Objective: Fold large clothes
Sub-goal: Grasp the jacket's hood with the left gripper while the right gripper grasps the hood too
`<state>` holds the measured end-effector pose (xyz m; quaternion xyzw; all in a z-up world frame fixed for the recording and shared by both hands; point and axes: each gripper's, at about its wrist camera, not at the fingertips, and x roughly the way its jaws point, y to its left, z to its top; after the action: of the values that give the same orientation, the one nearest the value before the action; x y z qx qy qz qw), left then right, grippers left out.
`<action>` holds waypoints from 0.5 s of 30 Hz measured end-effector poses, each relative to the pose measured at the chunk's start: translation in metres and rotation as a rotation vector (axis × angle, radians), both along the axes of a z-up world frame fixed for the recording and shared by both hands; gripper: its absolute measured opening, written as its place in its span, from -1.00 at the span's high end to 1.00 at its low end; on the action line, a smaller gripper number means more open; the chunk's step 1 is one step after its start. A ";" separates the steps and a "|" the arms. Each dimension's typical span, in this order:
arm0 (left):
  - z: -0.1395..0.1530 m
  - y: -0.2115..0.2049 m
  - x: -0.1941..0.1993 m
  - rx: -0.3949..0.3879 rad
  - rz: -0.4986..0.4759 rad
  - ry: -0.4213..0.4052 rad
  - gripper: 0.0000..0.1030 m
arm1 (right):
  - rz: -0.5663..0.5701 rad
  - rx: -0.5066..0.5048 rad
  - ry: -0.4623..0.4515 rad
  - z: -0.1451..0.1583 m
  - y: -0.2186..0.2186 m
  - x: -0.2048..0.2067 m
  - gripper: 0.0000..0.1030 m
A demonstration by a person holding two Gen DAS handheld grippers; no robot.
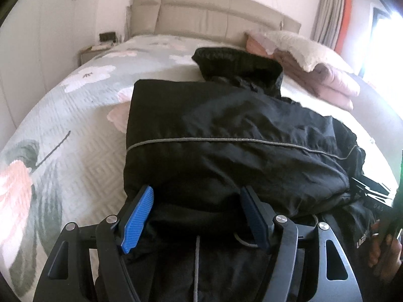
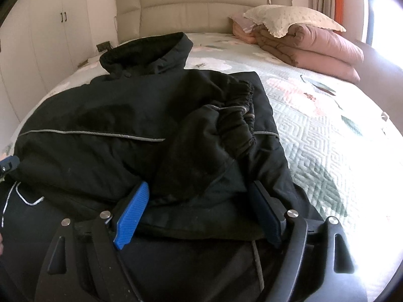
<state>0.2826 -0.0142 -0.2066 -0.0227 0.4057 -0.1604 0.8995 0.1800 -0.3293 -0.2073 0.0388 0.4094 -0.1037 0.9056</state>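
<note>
Black jacket (image 1: 226, 130) hem between both grippers (image 1: 197, 196) (image 2: 201, 188), spread wide; contact unclear.

A bulky black padded jacket (image 2: 121, 125) lies on the flower-patterned quilted bedspread (image 2: 314, 125), collar toward the beige padded headboard (image 2: 201, 7). Its elastic-cuffed sleeve (image 2: 226, 125) lies across the body. Folded pink quilts (image 2: 322, 50) sit behind, to the right.

Jacket (image 1: 226, 138) hem behind jaws
</note>
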 end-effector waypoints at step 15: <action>0.124 -0.038 0.202 -0.081 -0.019 0.055 -0.42 | -0.048 0.174 -0.008 0.125 -0.076 0.194 -0.63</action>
<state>0.4847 -0.0519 -0.0830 -0.0599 0.4238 -0.1845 0.8848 0.3740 -0.4051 -0.0827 0.1274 0.4124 -0.0893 0.8976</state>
